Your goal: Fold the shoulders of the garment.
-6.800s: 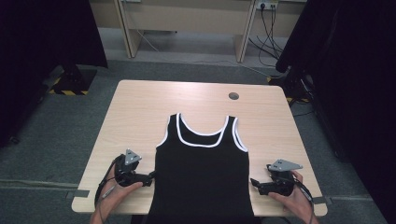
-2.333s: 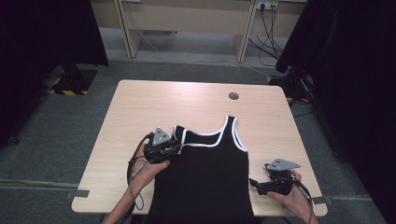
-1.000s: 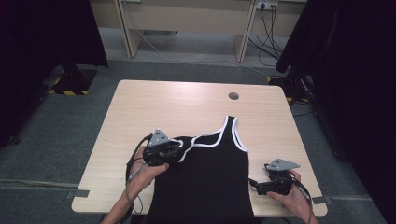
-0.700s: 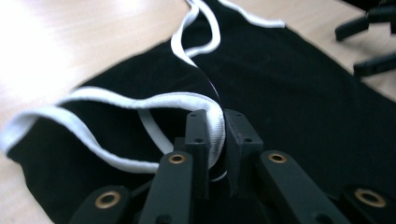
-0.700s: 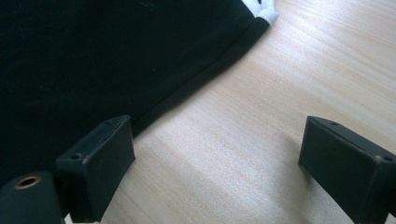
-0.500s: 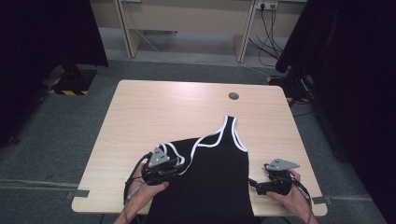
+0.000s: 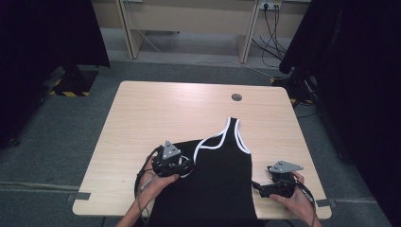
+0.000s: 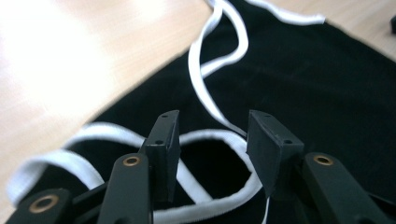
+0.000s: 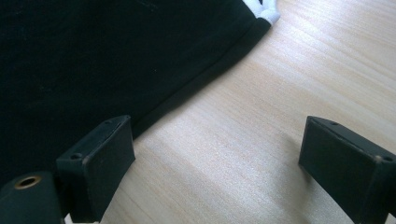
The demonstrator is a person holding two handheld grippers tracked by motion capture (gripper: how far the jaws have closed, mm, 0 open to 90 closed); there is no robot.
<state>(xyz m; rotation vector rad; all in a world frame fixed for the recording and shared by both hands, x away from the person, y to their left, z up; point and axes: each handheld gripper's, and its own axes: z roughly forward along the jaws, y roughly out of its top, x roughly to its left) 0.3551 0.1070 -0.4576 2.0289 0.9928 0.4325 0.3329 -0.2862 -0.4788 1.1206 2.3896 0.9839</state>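
Note:
A black tank top with white trim lies on the wooden table, its hem hanging over the near edge. Its right strap still points away from me. The left strap is folded down onto the body. My left gripper sits over that folded strap. In the left gripper view its jaws stand apart, with white trim looping on the black cloth below and between them. My right gripper rests open by the top's right side; its own view shows bare wood between the jaws and the cloth's edge beside the left jaw.
A round cable hole sits near the table's far edge. Bare wood stretches across the far half and the left side. Dark curtains flank the table, and a desk frame with cables stands on the floor beyond.
My left gripper has come toward the near edge, dragging the left strap down and folding it over the body. Its jaws now stand apart. The right gripper has stayed put.

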